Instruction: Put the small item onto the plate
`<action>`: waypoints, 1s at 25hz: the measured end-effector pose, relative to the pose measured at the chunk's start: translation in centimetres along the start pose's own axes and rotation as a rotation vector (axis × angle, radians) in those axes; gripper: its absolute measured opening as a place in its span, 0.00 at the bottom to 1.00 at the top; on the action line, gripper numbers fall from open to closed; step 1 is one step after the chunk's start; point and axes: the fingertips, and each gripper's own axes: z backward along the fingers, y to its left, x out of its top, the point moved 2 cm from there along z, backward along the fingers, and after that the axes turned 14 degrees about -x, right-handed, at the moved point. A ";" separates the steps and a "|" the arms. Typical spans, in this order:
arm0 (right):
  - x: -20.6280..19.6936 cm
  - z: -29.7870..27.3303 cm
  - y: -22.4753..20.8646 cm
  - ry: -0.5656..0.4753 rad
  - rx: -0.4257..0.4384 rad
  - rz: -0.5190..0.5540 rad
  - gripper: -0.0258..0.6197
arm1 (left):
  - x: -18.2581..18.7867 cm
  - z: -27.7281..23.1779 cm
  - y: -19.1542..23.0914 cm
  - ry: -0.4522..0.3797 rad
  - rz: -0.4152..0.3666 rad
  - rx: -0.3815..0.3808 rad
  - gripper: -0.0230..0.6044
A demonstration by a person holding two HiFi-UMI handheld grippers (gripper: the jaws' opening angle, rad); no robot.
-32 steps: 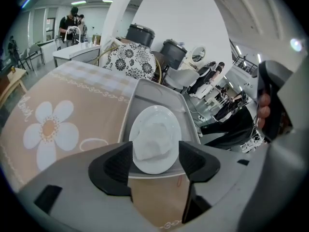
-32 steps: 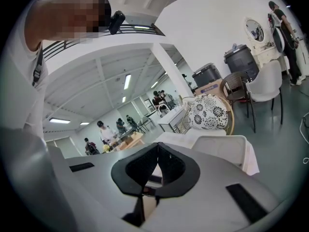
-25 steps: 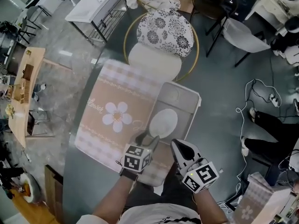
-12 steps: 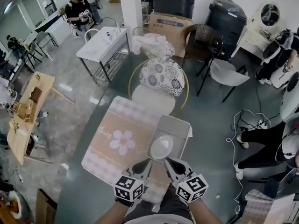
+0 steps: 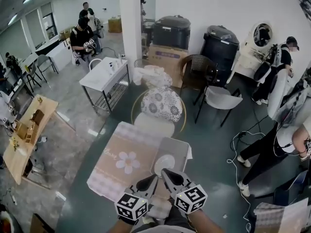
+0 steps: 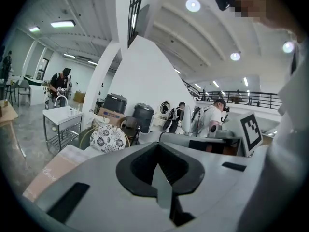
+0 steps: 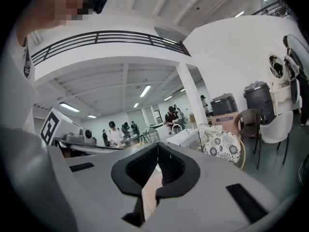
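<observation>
**Head view:** The plate (image 5: 165, 164) lies on a grey tray (image 5: 181, 147), just right of a flowered mat (image 5: 121, 154) on the dark surface (image 5: 82, 203). The small item is too small to make out. The left hand-held gripper (image 5: 147, 181) and the right hand-held gripper (image 5: 170, 174) sit side by side at the near edge of the tray. Their tips are just short of the plate and point toward it.

**Left gripper view:** The left hand-held gripper (image 6: 158, 150) has its 2 jaws pressed together with nothing between them. It is aimed over the surface at the room, toward a chair with a patterned cushion (image 6: 107, 138).

**Right gripper view:** The right hand-held gripper (image 7: 157, 149) also has its jaw tips meeting, and it holds nothing.

**Against 1 second ago:** The head view then looked steeply down, and the left jaws stood wide apart at the plate's near rim. Now they are closed, both tools are drawn back toward the person, and the view takes in the whole room.
</observation>
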 end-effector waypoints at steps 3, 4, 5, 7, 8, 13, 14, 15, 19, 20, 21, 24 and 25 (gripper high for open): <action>1.2 1.0 1.1 -0.028 -0.003 0.017 0.06 | 1.4 1.1 -1.0 -0.026 -0.023 -0.007 0.05; 1.4 1.4 1.4 -0.035 -0.003 0.015 0.06 | 1.6 1.4 -1.3 -0.034 -0.028 -0.010 0.04; 1.7 1.8 1.7 -0.043 -0.004 0.011 0.06 | 1.8 1.7 -1.6 -0.041 -0.030 -0.015 0.04; 2.2 2.5 2.3 -0.061 -0.012 0.019 0.06 | 1.9 2.2 -2.2 -0.053 -0.032 -0.027 0.04; 2.4 2.8 2.6 -0.069 -0.017 0.032 0.06 | 2.0 2.4 -2.5 -0.057 -0.034 -0.032 0.04; 3.1 4.1 3.3 -0.091 -0.028 0.058 0.06 | 2.4 3.1 -4.1 -0.070 -0.061 -0.048 0.04; 3.2 4.3 3.4 -0.095 -0.028 0.059 0.06 | 2.5 3.1 -4.3 -0.071 -0.066 -0.050 0.04; 3.2 4.5 3.5 -0.098 -0.028 0.061 0.06 | 2.5 3.2 -4.5 -0.073 -0.068 -0.051 0.04; 2.9 5.2 4.2 -0.103 -0.029 0.073 0.06 | 2.1 3.6 -5.0 -0.075 -0.069 -0.059 0.04; 2.8 5.4 4.4 -0.104 -0.031 0.075 0.06 | 2.0 3.8 -5.1 -0.074 -0.070 -0.059 0.04; 2.7 5.5 4.5 -0.105 -0.032 0.076 0.06 | 1.9 3.9 -5.2 -0.073 -0.071 -0.060 0.04; 2.5 5.8 4.9 -0.108 -0.037 0.081 0.06 | 1.8 4.3 -5.3 -0.071 -0.073 -0.063 0.04; 2.5 5.9 5.0 -0.109 -0.038 0.085 0.06 | 1.8 4.4 -5.3 -0.071 -0.073 -0.064 0.04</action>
